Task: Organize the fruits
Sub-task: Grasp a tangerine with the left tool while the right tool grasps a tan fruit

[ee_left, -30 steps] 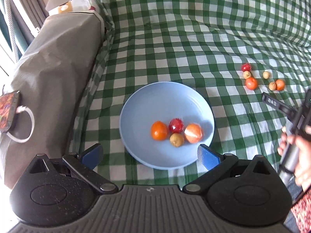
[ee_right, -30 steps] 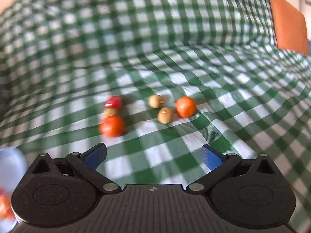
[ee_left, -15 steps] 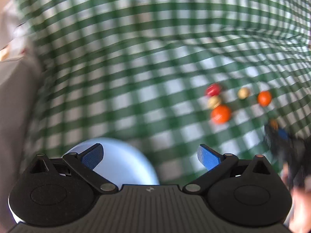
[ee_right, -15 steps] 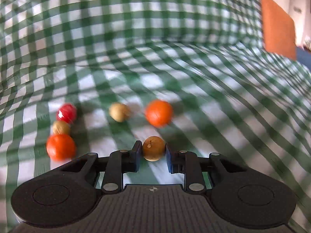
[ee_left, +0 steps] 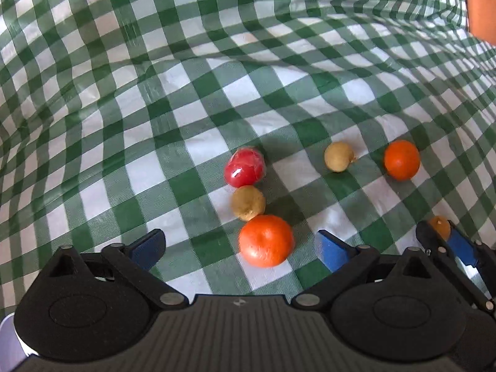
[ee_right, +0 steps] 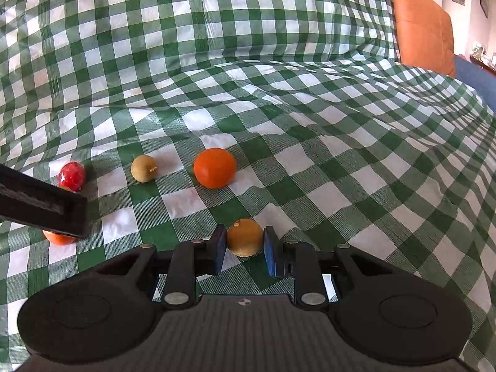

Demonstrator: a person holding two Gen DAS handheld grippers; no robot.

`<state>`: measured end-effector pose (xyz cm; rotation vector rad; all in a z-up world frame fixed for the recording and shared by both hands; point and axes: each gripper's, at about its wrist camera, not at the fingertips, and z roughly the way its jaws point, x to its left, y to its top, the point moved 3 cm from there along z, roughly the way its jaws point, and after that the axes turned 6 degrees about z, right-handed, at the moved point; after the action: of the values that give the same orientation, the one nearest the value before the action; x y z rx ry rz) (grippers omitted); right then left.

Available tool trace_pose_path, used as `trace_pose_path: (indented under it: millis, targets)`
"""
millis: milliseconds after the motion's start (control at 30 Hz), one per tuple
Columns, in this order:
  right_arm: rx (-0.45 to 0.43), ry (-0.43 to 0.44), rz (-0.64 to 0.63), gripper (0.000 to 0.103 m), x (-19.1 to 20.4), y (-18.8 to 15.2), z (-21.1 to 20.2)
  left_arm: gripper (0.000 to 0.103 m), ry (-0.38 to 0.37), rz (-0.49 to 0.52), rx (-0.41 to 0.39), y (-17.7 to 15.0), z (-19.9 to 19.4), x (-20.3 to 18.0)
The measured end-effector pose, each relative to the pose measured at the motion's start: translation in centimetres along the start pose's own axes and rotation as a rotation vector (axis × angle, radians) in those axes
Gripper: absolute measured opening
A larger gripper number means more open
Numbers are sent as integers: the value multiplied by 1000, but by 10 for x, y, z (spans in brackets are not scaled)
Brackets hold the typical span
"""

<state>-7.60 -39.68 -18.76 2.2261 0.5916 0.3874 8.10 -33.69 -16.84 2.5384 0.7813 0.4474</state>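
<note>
My left gripper (ee_left: 240, 246) is open, with a large orange (ee_left: 266, 241) between its blue pads on the green checked cloth. Just beyond it lie a tan fruit (ee_left: 248, 202) and a wrapped red fruit (ee_left: 245, 170). Farther right lie another tan fruit (ee_left: 338, 156) and a small orange (ee_left: 401, 160). My right gripper (ee_right: 243, 248) is shut on a small tan-orange fruit (ee_right: 245, 237) at cloth level; it also shows in the left wrist view (ee_left: 440, 226). In the right wrist view the red fruit (ee_right: 72, 176), tan fruit (ee_right: 143, 168) and orange (ee_right: 214, 168) lie ahead.
The green-and-white checked cloth (ee_right: 341, 124) covers a soft, rumpled surface that rises behind the fruits. An orange cushion (ee_right: 421, 37) stands at the far right. The left gripper's finger (ee_right: 43, 207) crosses the left edge of the right wrist view, partly hiding the large orange (ee_right: 59, 238).
The left gripper has swung right from the blue bowl to the loose fruits and now brackets the large orange. The right gripper closed on the small tan-orange fruit and holds it.
</note>
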Motion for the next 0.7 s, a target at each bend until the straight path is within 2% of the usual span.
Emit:
trace_pose_path:
  millis: [67, 267, 400, 500, 567, 700]
  targets:
    - [-5, -4, -6, 27, 0, 1, 0, 40, -44, 26, 11, -1, 1, -4]
    - [-17, 3, -13, 27, 1, 2, -1, 39, -28, 47, -19, -11, -31, 0]
    - [-67, 33, 10, 27, 3, 3, -10, 39, -20, -1, -8, -32, -79, 24]
    - [-85, 45, -11, 27, 8, 2, -22, 39, 26, -25, 6, -60, -122, 49]
    - [-81, 56, -25, 27, 11, 4, -40, 39, 62, -43, 4, -81, -153, 68]
    - [-104, 137, -56, 27, 8, -2, -112, 39, 112, -85, -2, -126, -212, 97]
